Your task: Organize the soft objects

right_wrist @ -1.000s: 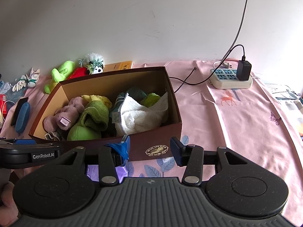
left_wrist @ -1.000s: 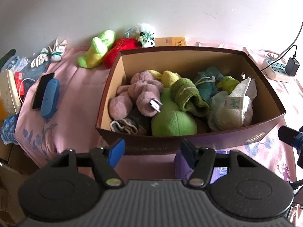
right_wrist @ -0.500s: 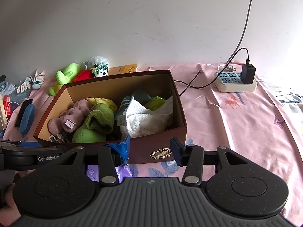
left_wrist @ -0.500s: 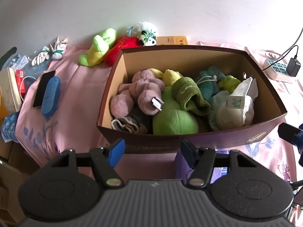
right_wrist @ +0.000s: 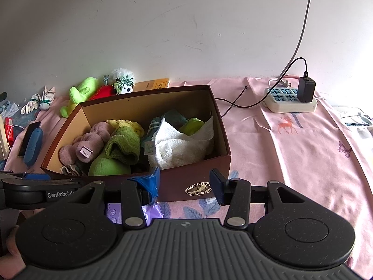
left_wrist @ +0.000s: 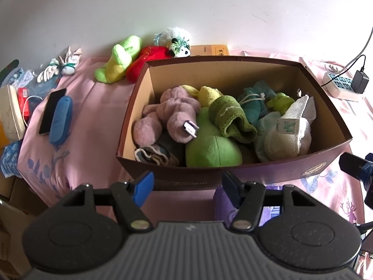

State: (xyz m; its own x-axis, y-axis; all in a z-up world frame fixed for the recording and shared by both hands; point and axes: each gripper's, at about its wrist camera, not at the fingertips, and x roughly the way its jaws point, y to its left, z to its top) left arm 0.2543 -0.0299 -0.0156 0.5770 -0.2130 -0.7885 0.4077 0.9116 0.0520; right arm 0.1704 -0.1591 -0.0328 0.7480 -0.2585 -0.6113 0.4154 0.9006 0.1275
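Left wrist view: the left tongs (left_wrist: 187, 185) stand apart with nothing between them, just in front of the near wall of the brown box (left_wrist: 256, 175). Inside the box lie a mauve plush (left_wrist: 172, 116), a green plush (left_wrist: 212, 149), a rolled green towel (left_wrist: 229, 116), a teal cloth (left_wrist: 253, 103) and a white towel (left_wrist: 291, 135) with a label. Beyond the box, against the wall, sit a lime plush (left_wrist: 119, 61), a red plush (left_wrist: 149, 58) and a small panda toy (left_wrist: 179, 43). A purple item (left_wrist: 223, 206) shows low between box and tongs, mostly hidden. The right tongs enter at the right edge, cut off.

Right wrist view: the right tongs (right_wrist: 185, 185) are also apart and empty, before the box's (right_wrist: 198, 182) front wall. The white towel (right_wrist: 181, 144) fills the box's right end, the mauve plush (right_wrist: 91, 140) its left. A power strip (right_wrist: 291, 100) lies on the pink cloth (right_wrist: 279, 154), well to the right.
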